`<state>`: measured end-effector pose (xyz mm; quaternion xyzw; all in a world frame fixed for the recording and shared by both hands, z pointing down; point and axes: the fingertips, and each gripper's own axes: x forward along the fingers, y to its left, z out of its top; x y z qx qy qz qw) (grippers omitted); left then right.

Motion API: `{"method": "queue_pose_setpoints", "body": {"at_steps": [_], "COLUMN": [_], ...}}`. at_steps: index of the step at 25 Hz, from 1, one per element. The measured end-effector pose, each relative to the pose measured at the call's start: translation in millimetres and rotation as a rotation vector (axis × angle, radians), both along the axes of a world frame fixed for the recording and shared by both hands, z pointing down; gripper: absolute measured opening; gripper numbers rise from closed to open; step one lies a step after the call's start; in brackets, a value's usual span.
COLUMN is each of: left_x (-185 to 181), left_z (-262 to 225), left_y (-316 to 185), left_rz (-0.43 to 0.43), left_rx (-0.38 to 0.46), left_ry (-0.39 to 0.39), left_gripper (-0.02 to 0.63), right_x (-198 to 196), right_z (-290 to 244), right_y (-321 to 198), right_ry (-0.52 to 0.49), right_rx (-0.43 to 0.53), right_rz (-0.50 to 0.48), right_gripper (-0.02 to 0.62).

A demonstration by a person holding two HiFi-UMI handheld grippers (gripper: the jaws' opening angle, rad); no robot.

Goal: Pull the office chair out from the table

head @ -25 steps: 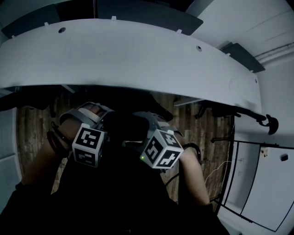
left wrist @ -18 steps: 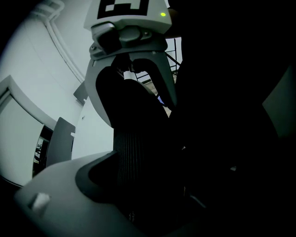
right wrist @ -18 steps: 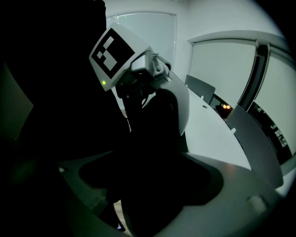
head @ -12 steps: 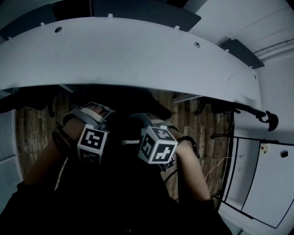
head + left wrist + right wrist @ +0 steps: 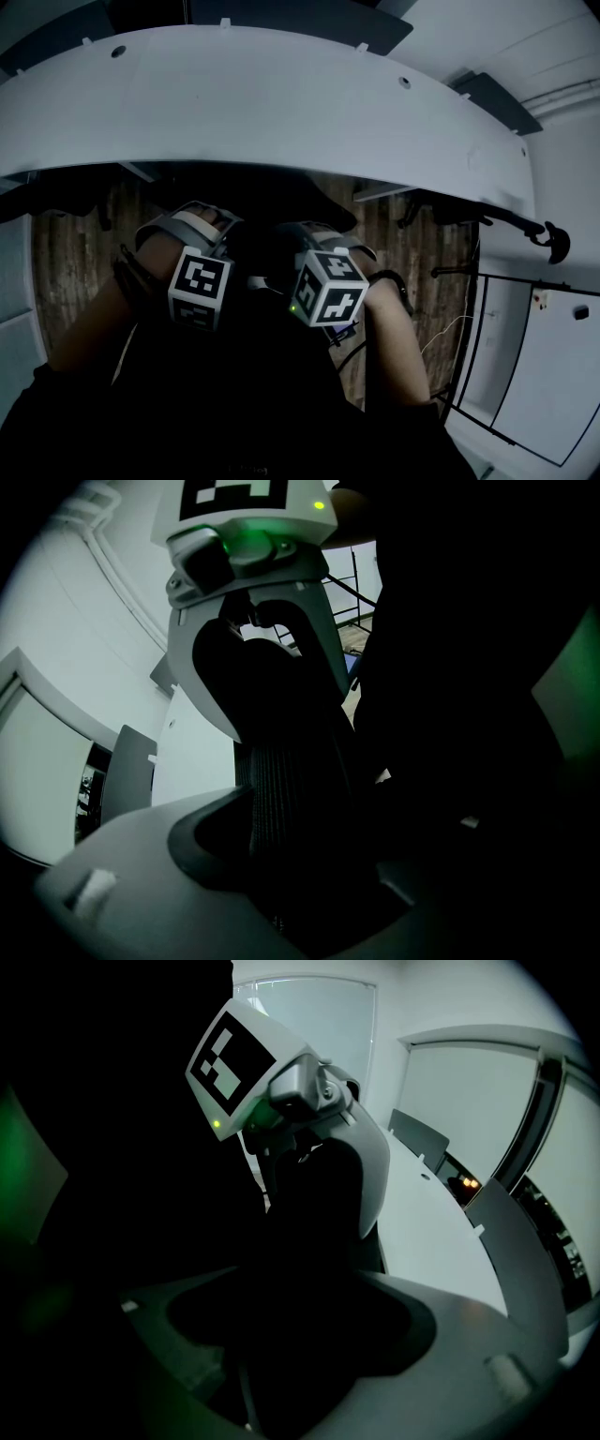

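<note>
The black office chair [image 5: 281, 202] stands tucked under the curved white table [image 5: 281, 103], its back directly below me. Both hands sit side by side on the top of that back. The left gripper [image 5: 225, 258] and right gripper [image 5: 286, 262] point steeply down, their tips hidden under the marker cubes. In the left gripper view the mesh chair back [image 5: 291, 799] runs between the closing jaws of the left gripper [image 5: 309, 874]. In the right gripper view the dark chair back [image 5: 281, 1307] fills the gap of the right gripper [image 5: 281, 1354], also closing. Whether the pads touch is lost in darkness.
Wooden floor [image 5: 66, 253] shows on both sides of the chair. A second chair's arm and frame [image 5: 487, 225] stand to the right under the table end. A white panel with a thin black frame [image 5: 553, 375] lines the right side. Dark screens [image 5: 487, 108] sit beyond the table.
Both marker cubes have shifted slightly toward each other and lower onto the chair back. The right cube has rolled a little. The chair and table have not moved.
</note>
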<state>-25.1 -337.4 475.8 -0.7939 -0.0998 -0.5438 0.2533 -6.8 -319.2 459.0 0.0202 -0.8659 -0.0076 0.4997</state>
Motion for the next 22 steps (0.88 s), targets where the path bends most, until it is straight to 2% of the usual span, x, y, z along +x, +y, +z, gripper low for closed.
{"method": "queue_pose_setpoints", "body": {"at_steps": [9,22], "left_x": [29.5,54.7], "left_z": [1.9,3.1], "left_y": [11.8,29.8], "left_rz": [-0.053,-0.124], "left_rx": [0.021,0.043], "left_ry": [0.006,0.007], "left_gripper": [0.325,0.330], "right_x": [30.7,57.8], "right_z": [3.4,9.7], "right_y": [11.4,28.9], "right_ry": [0.009,0.016], "right_rx": [0.019,0.104], "right_rz": [-0.047,-0.120], "right_gripper": [0.337,0.330]}}
